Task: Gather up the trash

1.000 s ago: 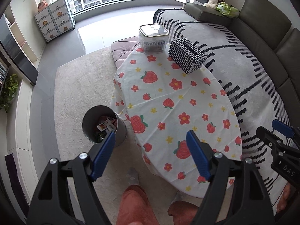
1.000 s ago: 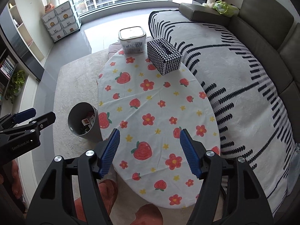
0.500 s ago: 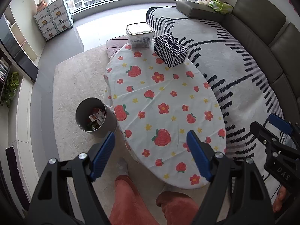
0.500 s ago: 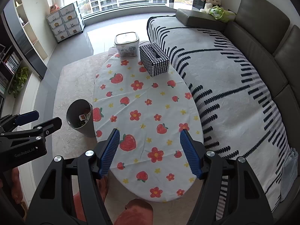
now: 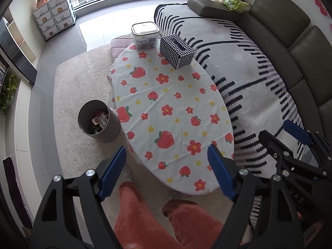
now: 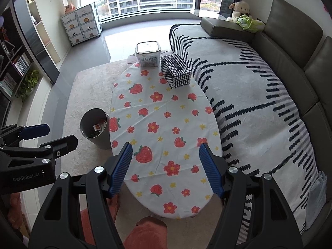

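A grey round bin (image 5: 99, 123) stands on the rug left of the oval table (image 5: 172, 114); it also shows in the right wrist view (image 6: 95, 128). Wrappers and paper scraps (image 5: 99, 121) lie inside it. The table has a strawberry and flower cloth. No loose trash shows on the cloth. My left gripper (image 5: 167, 173) is open and empty, high above the table's near end. My right gripper (image 6: 166, 169) is open and empty, also high above the near end. Each gripper shows at the edge of the other's view.
A clear lidded container (image 5: 145, 35) and a black-and-white studded tissue box (image 5: 177, 50) stand at the table's far end. A grey sofa with a striped throw (image 5: 259, 87) runs along the right. My legs in red trousers (image 5: 157, 222) are at the near edge.
Both grippers have pulled back and risen from the table, so the table and bin look smaller and farther. Both stayed open and empty.
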Tool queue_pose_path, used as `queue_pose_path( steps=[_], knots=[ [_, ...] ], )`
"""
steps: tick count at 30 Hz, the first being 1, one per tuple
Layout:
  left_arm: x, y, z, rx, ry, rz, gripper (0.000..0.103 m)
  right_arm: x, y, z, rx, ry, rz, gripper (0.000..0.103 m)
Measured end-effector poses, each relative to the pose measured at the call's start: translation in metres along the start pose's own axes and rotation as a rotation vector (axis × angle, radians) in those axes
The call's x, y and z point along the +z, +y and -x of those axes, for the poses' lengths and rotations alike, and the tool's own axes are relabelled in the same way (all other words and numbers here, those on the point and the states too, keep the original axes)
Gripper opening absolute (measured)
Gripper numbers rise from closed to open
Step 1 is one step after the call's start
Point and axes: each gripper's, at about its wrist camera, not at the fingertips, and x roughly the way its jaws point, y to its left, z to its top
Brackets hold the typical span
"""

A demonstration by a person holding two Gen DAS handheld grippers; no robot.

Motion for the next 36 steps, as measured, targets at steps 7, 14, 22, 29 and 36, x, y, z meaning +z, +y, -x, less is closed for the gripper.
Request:
queue_pose_path(
  steps=[7,14,22,29,36],
  knots=[
    [-0.002,-0.003,0.011,0.042,-0.017,-0.035,0.081,0.003,0.006,0.014,-0.009,-0.015,-0.008,0.068],
    [0.008,-0.001,0.004,0.080,-0.063,-0.088,0.081,0.009,0.003,0.005,-0.009,-0.007,-0.047,0.068],
    [0.018,0.005,-0.030,0.062,-0.065,-0.144,0.081,0.006,-0.001,-0.028,-0.027,0.002,-0.066,0.068],
    [0.026,0.005,-0.061,0.069,-0.046,-0.176,0.081,0.002,-0.006,-0.051,-0.048,0.012,-0.066,0.070],
    [0.030,0.005,-0.076,0.058,-0.038,-0.172,0.083,0.001,-0.010,-0.066,-0.051,0.025,-0.067,0.071]
  ],
)
